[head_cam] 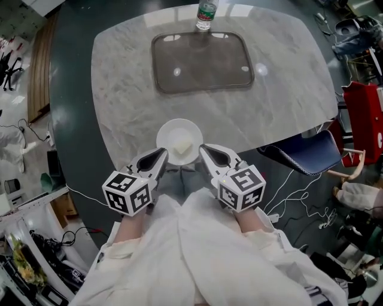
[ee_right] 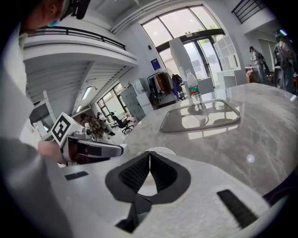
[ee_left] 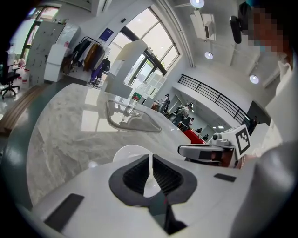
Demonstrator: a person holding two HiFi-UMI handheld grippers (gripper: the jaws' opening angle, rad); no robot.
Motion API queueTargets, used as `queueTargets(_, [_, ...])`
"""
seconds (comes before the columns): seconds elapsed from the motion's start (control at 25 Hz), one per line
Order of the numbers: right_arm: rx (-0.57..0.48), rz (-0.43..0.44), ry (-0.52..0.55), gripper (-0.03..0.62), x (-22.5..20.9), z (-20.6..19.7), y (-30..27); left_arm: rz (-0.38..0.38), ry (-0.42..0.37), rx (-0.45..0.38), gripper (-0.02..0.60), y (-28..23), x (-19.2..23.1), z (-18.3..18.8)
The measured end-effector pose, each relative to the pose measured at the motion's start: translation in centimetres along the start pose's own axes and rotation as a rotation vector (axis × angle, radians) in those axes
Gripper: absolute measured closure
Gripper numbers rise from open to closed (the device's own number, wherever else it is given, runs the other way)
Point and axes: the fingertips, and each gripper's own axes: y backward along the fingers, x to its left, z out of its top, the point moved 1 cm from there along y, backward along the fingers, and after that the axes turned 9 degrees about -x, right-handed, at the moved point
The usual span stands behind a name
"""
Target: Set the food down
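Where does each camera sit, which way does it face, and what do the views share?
Head view: on the person's head, facing steeply down at the marble table, grey tray and water bottle; white sleeves show.
Left gripper view: rides the left gripper, looks along its jaws toward the tray; right gripper at right.
Right gripper view: rides the right gripper, faces tray and bottle; left gripper at left.
All share the white plate, gripped by both.

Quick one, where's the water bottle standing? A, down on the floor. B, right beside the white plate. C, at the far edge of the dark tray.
C: the bottle stands upright at the far edge of the tray, across the table from the plate.
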Motion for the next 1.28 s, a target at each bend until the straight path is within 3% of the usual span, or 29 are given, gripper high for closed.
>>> queueTargets(0.52, [0.069,-0.015,-0.08,0.591,-1.5,-3.3,-1.0,0.026,0.066,0.071,0.552,-0.8,1.6,-3.1])
queueTargets(0.68, [0.092,0.005,-0.06,0.591,-1.6,-4.0,-1.3,0.029,0.108,0.069,0.552,-1.1,2.2,-3.8])
queueTargets(1.0, [0.153,0.068,-0.068,0.589,-0.5,-6.0,-2.2,0.084,0.12,0.109,0.552,-1.1,3.5,-5.2])
queueTargets(1.28, [0.173,0.065,-0.101,0.588,-0.8,-7.1,-2.1,0.099,0.08,0.131,0.551,-0.9,3.9,-5.7])
